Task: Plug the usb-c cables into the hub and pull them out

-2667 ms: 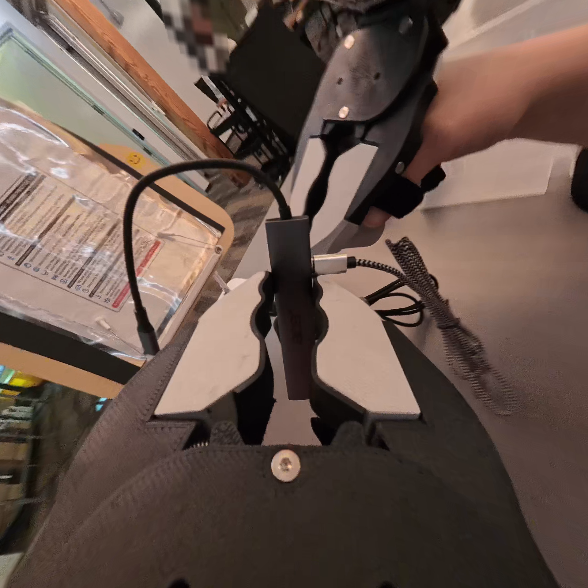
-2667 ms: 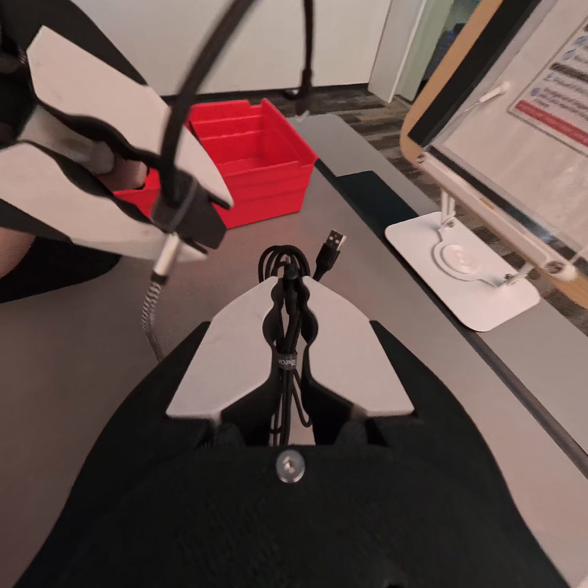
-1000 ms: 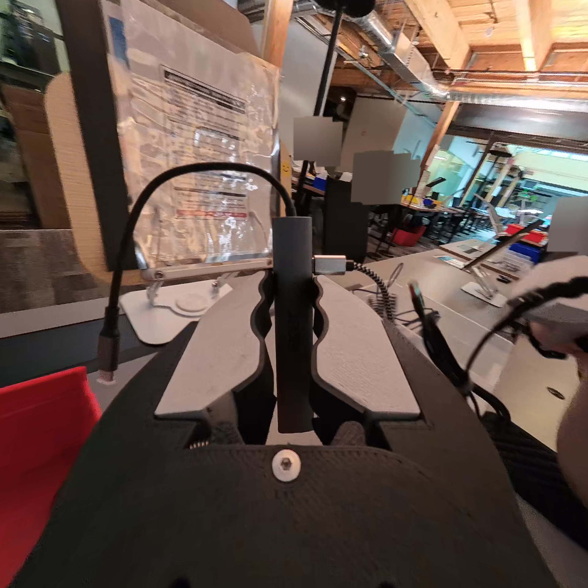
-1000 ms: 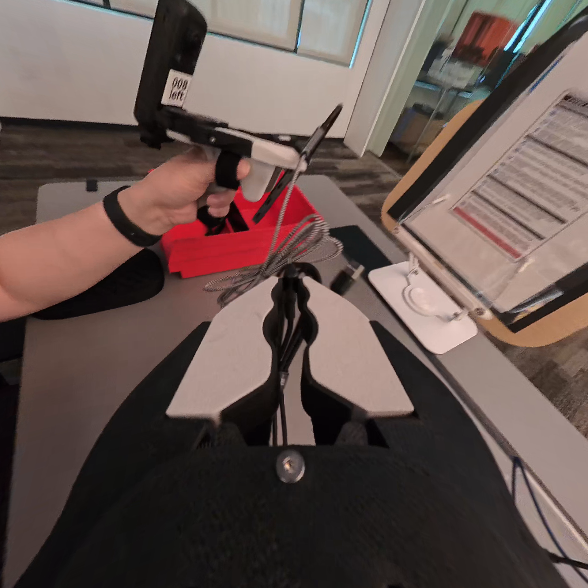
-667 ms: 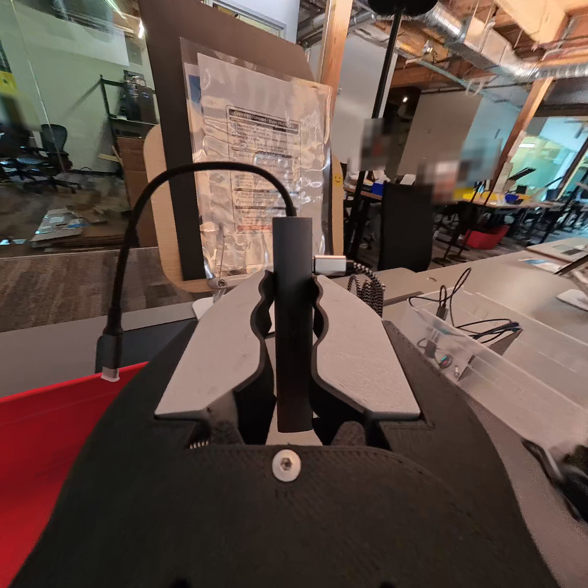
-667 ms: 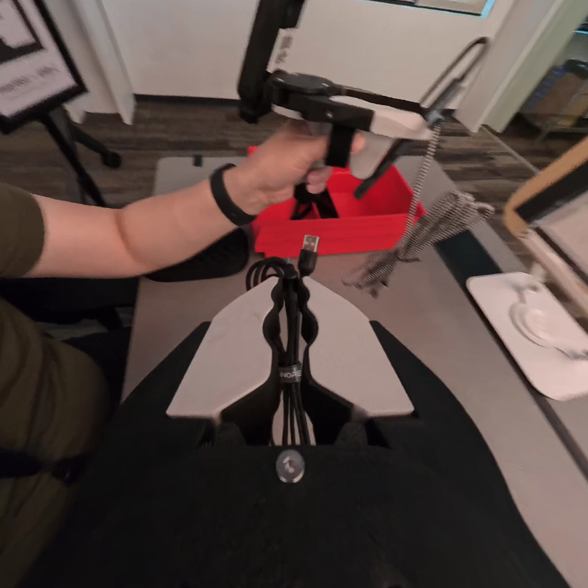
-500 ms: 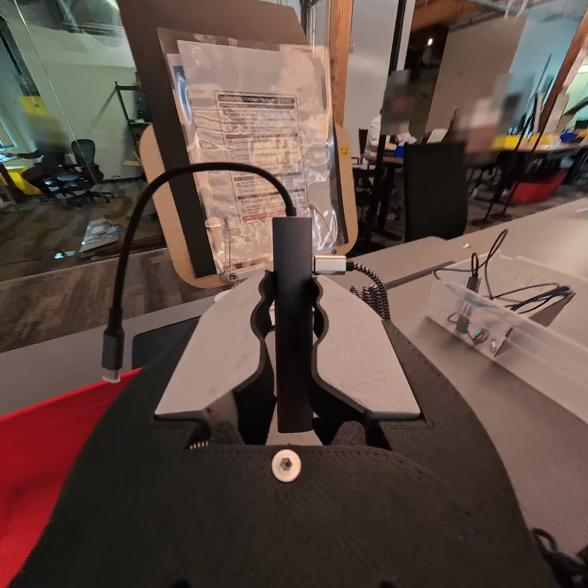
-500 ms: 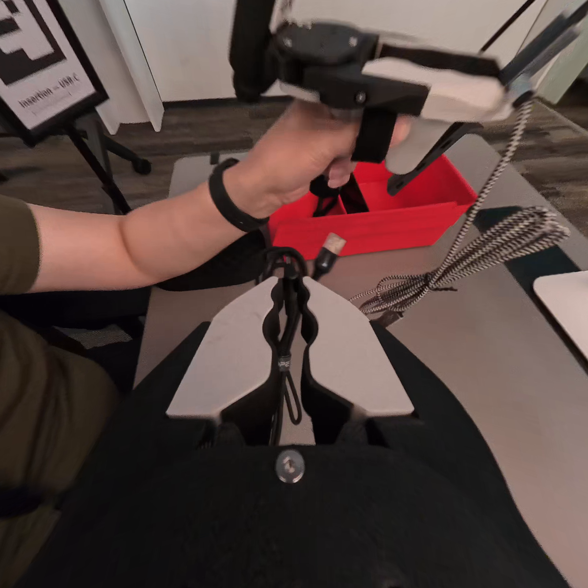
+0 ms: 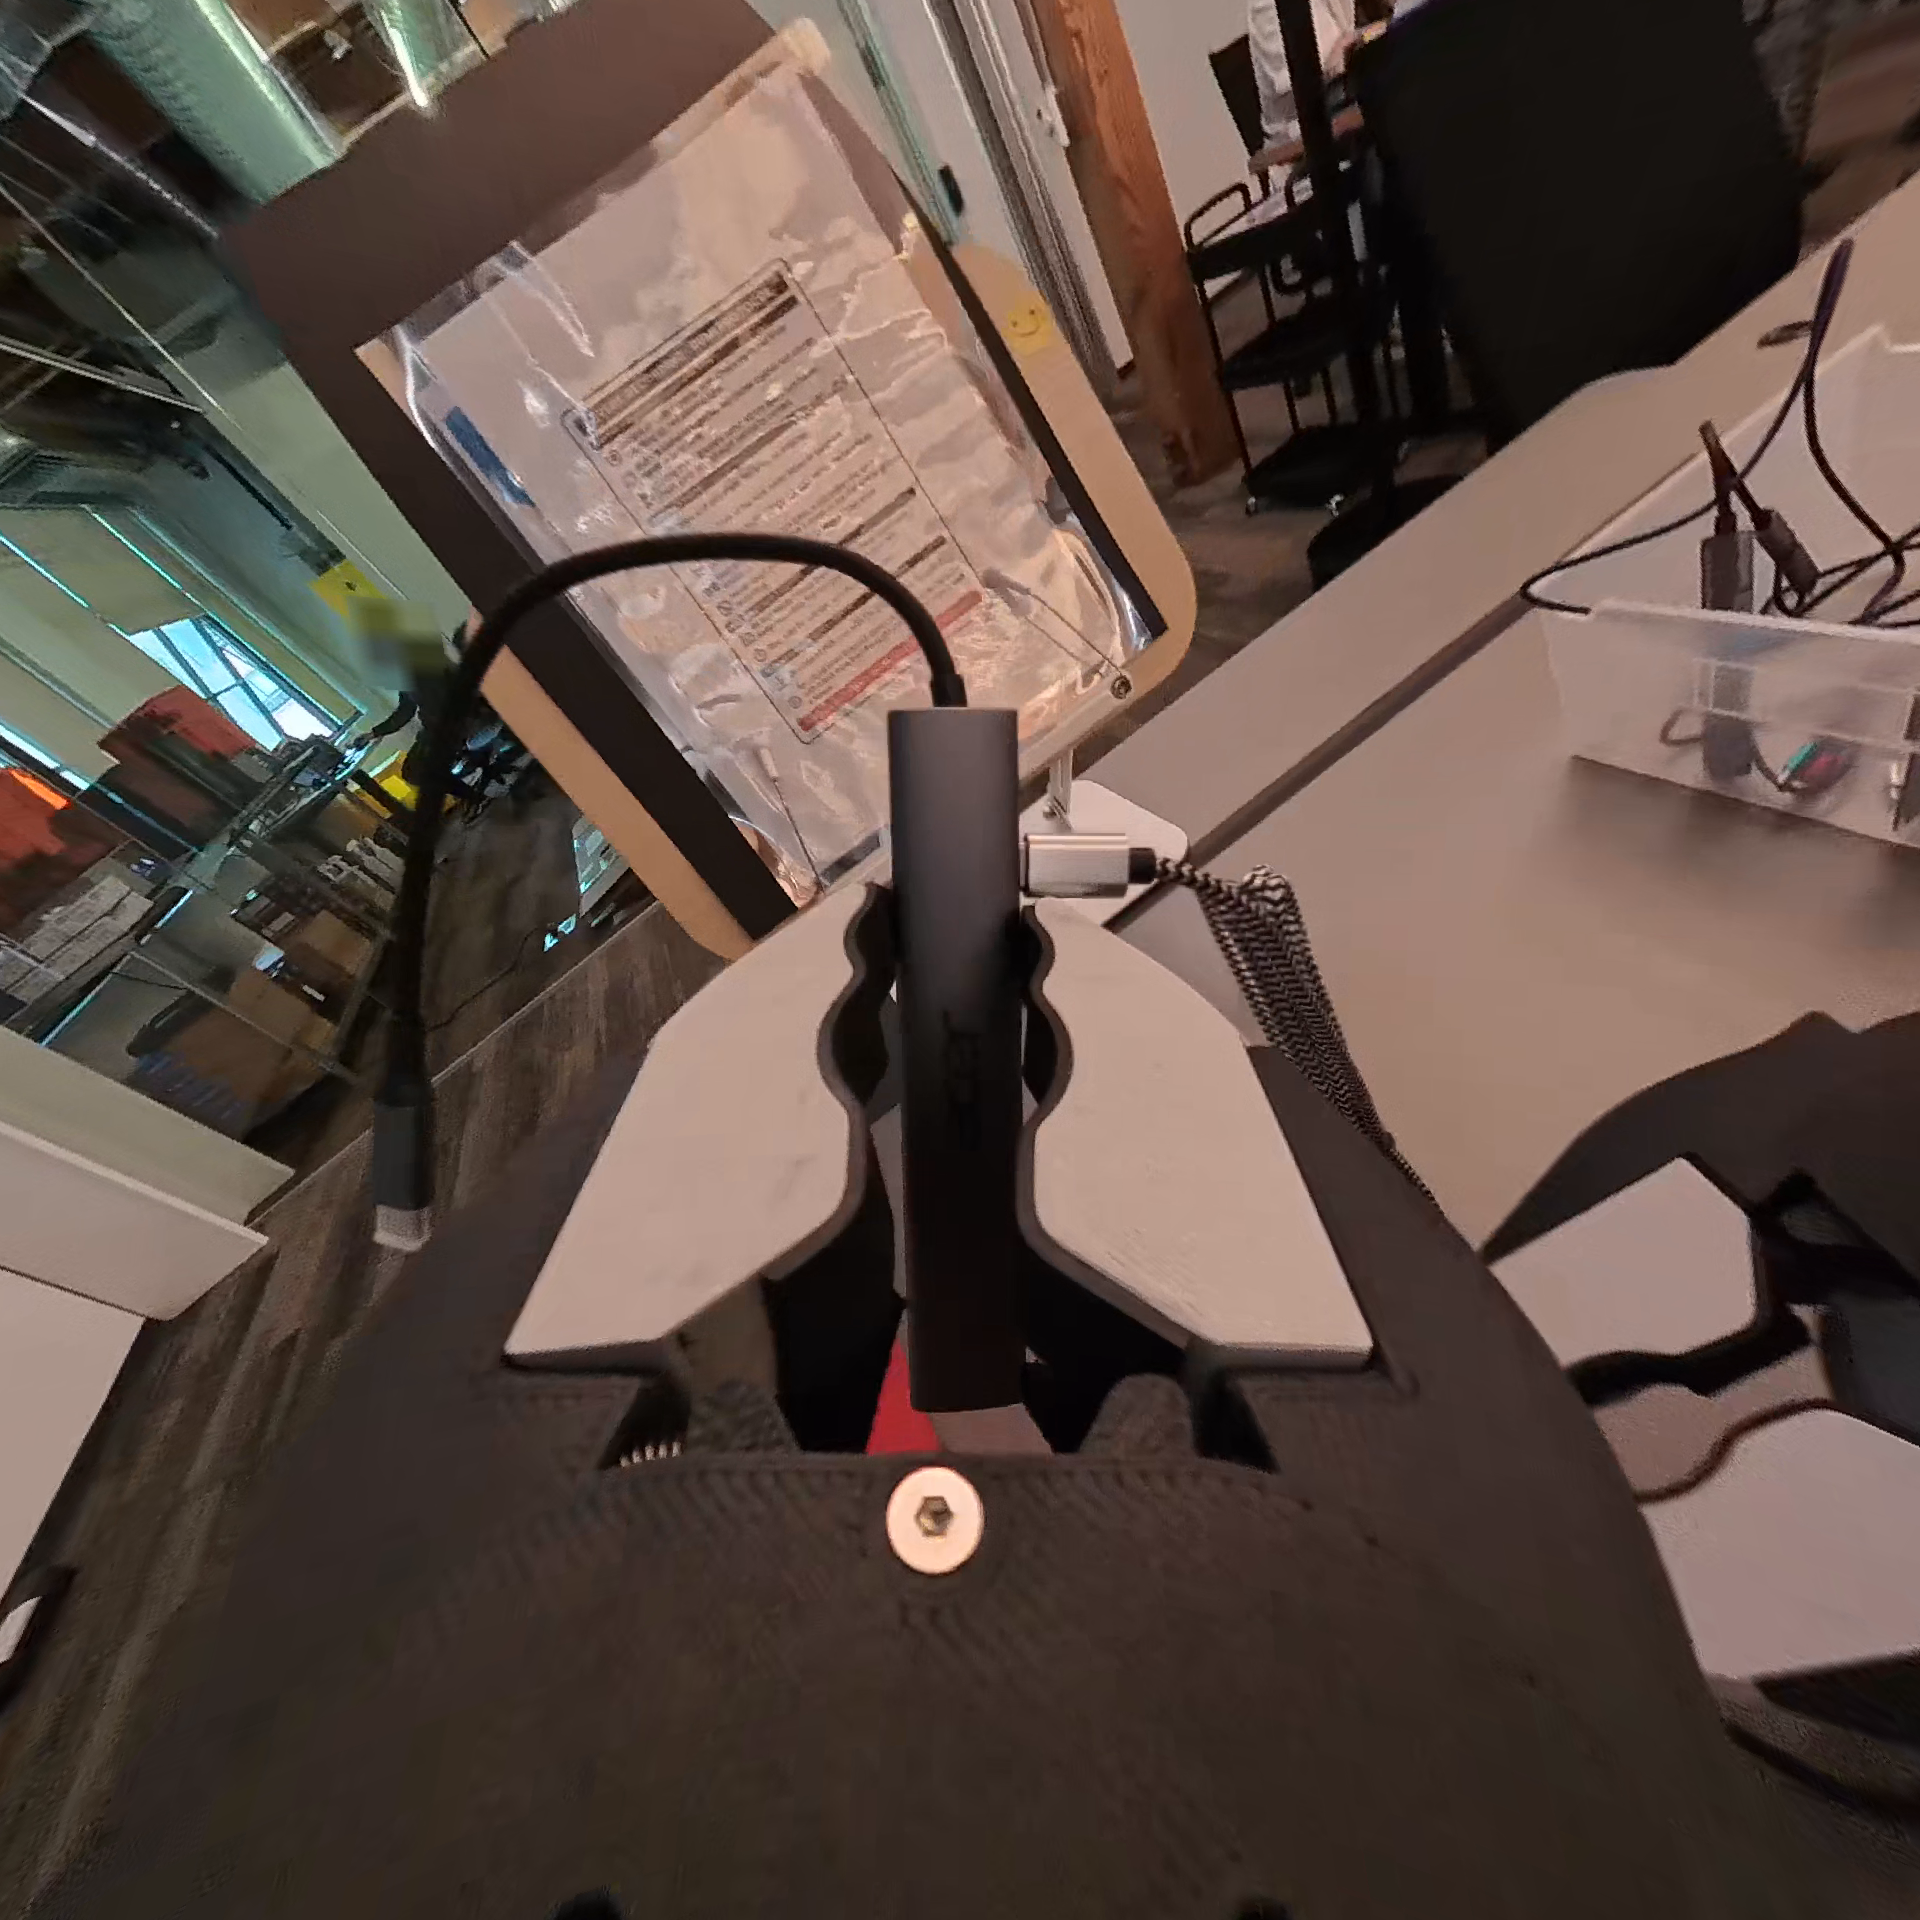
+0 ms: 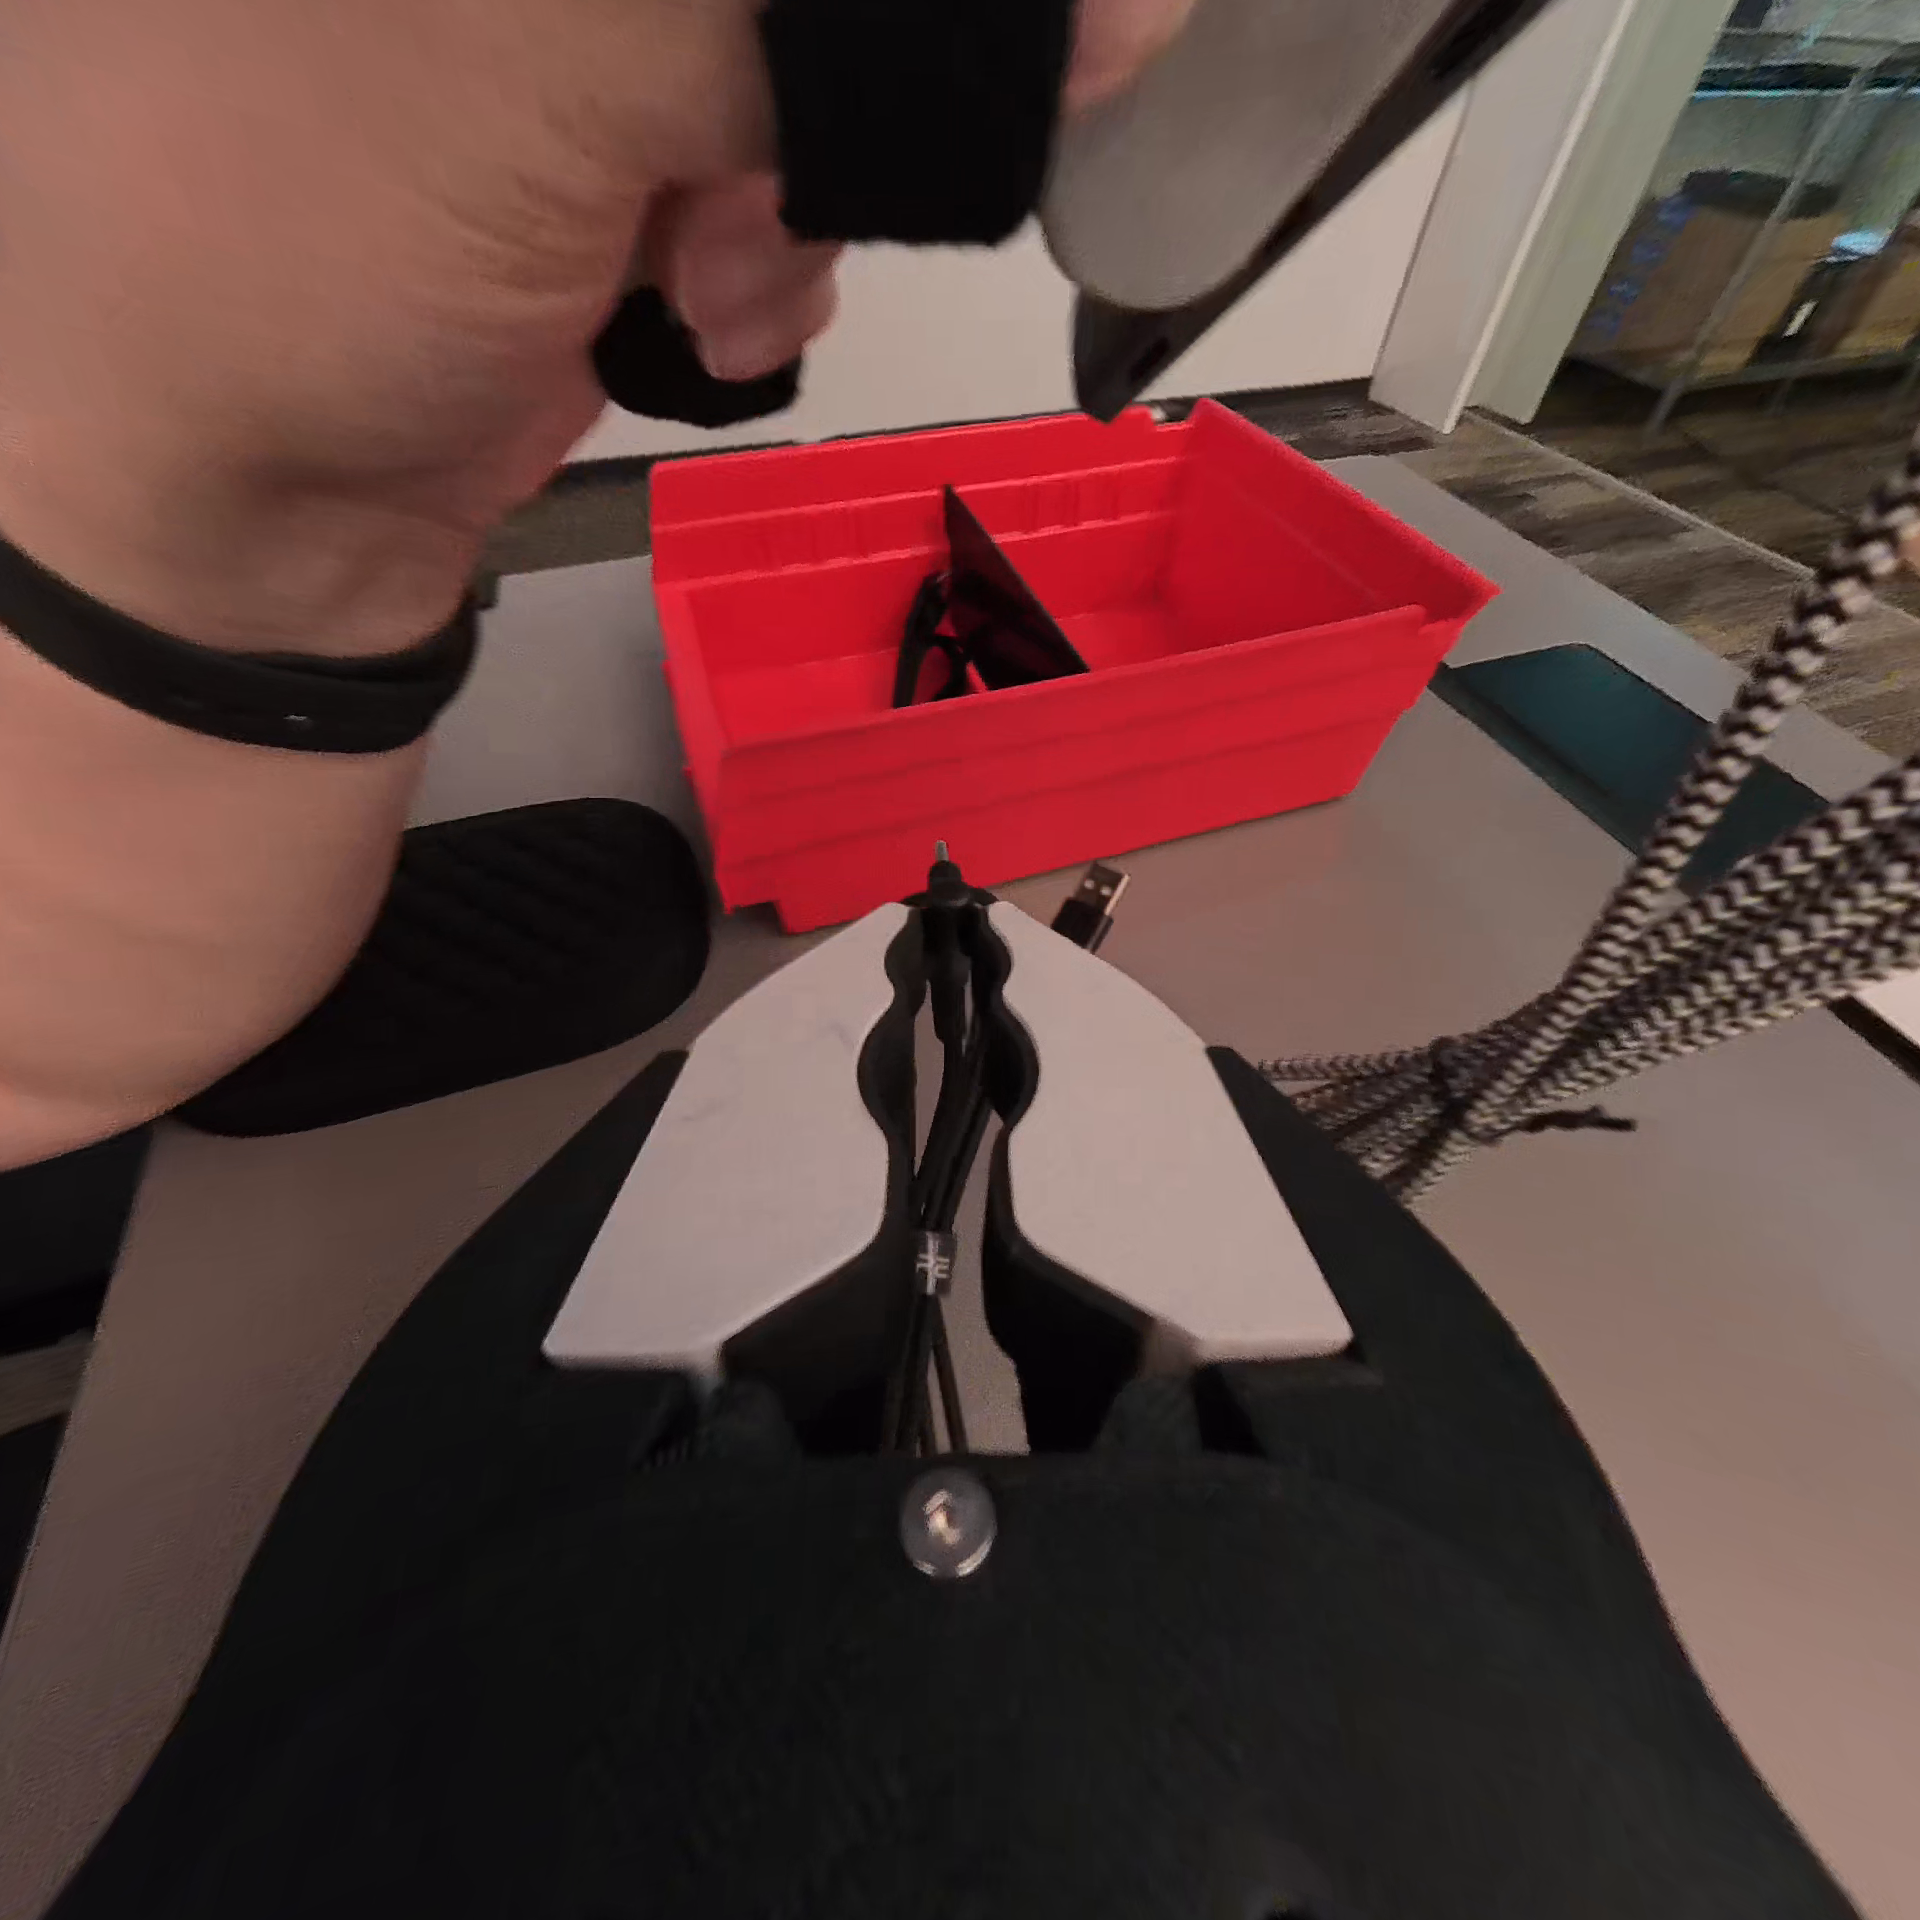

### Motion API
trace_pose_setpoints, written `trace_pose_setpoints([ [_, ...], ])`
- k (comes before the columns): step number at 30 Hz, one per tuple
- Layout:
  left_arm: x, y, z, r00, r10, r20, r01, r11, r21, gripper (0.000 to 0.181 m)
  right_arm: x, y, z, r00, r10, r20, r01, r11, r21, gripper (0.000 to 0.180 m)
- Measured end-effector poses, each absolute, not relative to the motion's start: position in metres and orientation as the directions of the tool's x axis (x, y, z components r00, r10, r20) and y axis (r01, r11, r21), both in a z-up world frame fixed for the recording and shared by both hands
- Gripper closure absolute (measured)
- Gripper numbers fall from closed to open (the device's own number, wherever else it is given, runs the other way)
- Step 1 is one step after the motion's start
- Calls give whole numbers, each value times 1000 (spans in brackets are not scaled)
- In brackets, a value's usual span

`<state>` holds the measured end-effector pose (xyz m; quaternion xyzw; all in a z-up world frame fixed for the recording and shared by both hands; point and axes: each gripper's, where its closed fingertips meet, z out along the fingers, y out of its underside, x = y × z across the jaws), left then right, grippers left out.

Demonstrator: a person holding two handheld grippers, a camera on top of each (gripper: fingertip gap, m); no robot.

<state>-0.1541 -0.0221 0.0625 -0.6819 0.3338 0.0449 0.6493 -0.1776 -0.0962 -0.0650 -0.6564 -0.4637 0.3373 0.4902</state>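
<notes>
My left gripper (image 9: pixel 953 914) is shut on a dark grey USB hub (image 9: pixel 952 935) that stands upright between the fingers. The hub's own black lead (image 9: pixel 447 748) arcs over to the left and hangs free. A silver plug (image 9: pixel 1075 865) of a black-and-white braided cable (image 9: pixel 1299 1018) sits in the hub's right side. My right gripper (image 10: pixel 943 914) is shut on a bundled black cable (image 10: pixel 940 1164), whose USB-A plug (image 10: pixel 1091 902) lies on the grey table just past the fingertips. The braided cable (image 10: pixel 1704 935) hangs at the right of the right wrist view.
A red divided bin (image 10: pixel 1039 644) with a black cable inside stands ahead of the right gripper. The hand (image 10: pixel 312 416) holding the left gripper fills the upper left. A bagged instruction sheet on a stand (image 9: pixel 790 499) and a clear plastic tray (image 9: pixel 1745 717) stand on the table. The grippers' ends are close to 15 cm from one another.
The left gripper has swung with the hub, tilting its view. The right gripper has moved closer under the left hand and towards the red bin, still holding the black cable.
</notes>
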Motion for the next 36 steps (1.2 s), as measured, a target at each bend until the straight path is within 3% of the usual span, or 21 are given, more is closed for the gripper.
trace_pose_setpoints([
  [1, -154, -23, 61, 766, -396, -506, -531, 54, -846, 158, -178, -93, -67, 354, 935, -4, 257, -102, -961, 172],
  [8, -146, -27, 32, 744, -501, -443, -565, -117, -817, 158, -186, -83, -88, 406, 904, -138, 128, -205, -970, 172],
  [11, -149, -19, 22, 763, -521, -382, -528, -162, -833, 158, -184, -73, -97, 452, 887, -92, 143, -175, -974, 172],
  [19, -140, -3, 7, 765, -644, -20, -243, -259, -935, 158, -142, -22, -88, 625, 778, -65, 67, -135, -989, 172],
  [25, -137, 1, 16, 730, -674, 119, -74, -250, -965, 158, -114, -3, -77, 679, 726, -110, -10, -140, -990, 172],
  [36, -128, 3, 23, 579, -694, 428, 273, -329, -904, 158, -67, 15, -30, 780, 625, 37, 4, 53, -999, 172],
])
